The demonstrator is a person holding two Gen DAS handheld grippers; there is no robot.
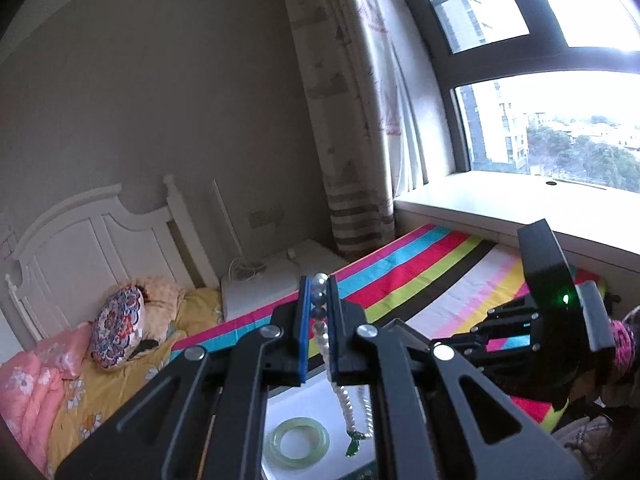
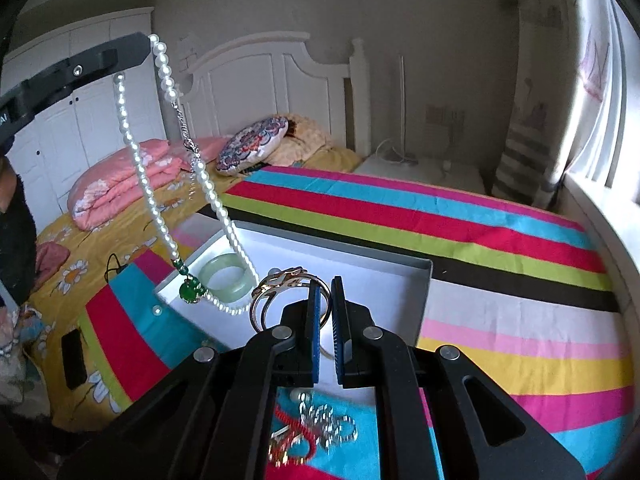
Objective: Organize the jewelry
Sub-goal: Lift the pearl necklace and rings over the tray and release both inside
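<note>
Above white box (image 2: 416, 280): pearl necklace (image 2: 208, 188) dangling, green pendant (image 2: 188, 291).

1. My left gripper (image 1: 318, 300) is black with blue pads, and the pearl necklace (image 2: 160, 216) in it is white, with a green pendant (image 2: 188, 291) at its low end.
2. My right gripper (image 2: 325, 312) is black with blue pads too; the bangle (image 2: 280, 296) in it is gold.
3. The box (image 2: 424, 280) is white, and the ring-shaped bangle (image 2: 224, 276) at its 9 o'clock side is pale jade green.
4. The blanket (image 2: 440, 220) carries stripes of pink, blue, red, lime, black, white and yellow.
5. At 10 o'clock, the sheet (image 2: 80, 248) is yellow with white flowers, the quilt (image 2: 116, 188) salmon pink with pale blossoms.
6. The round cushion (image 2: 252, 146) has a blue, red and white floral pattern.
7. The headboard (image 2: 280, 84) is white.
</note>
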